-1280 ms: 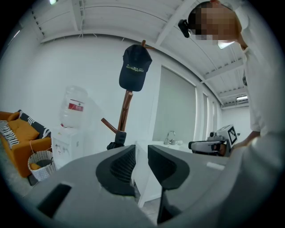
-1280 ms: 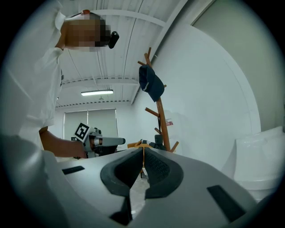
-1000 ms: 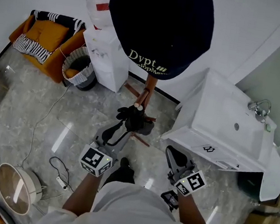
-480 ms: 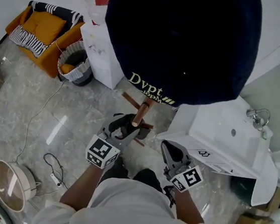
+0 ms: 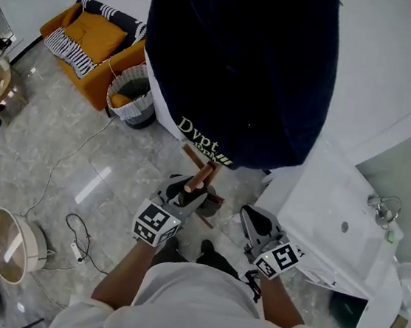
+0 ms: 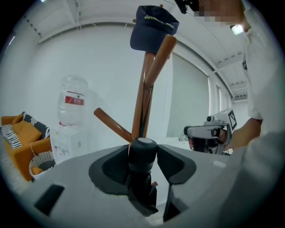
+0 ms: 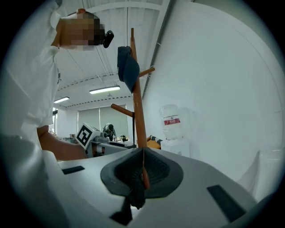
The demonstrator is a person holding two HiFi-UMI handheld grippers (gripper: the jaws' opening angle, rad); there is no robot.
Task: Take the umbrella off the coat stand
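An orange armchair (image 5: pixel 92 56) and a woven basket (image 5: pixel 134 95) stand on the floor at the far left. Next comes the left gripper (image 5: pixel 179 193), which points at the foot of the wooden coat stand (image 5: pixel 203 174). Its fingers (image 6: pixel 113 167) have just been closing. The black umbrella (image 6: pixel 142 153) stands upright between them, its round handle top level with the pads. One pad lies against each side of the handle, so the grip looks made. The folded body of the umbrella hangs on down below the fingers. Just behind it rises the stand's pole, with a slanted peg branching off to the left. A dark blue cap (image 5: pixel 240 67) sits on top of the stand. Further right, well apart from the umbrella, the right gripper (image 5: pixel 252 219) is held level with its fingers (image 7: pixel 156 173) pressed together and nothing between them. A white sink unit (image 5: pixel 344 243) stands beside it at the right.
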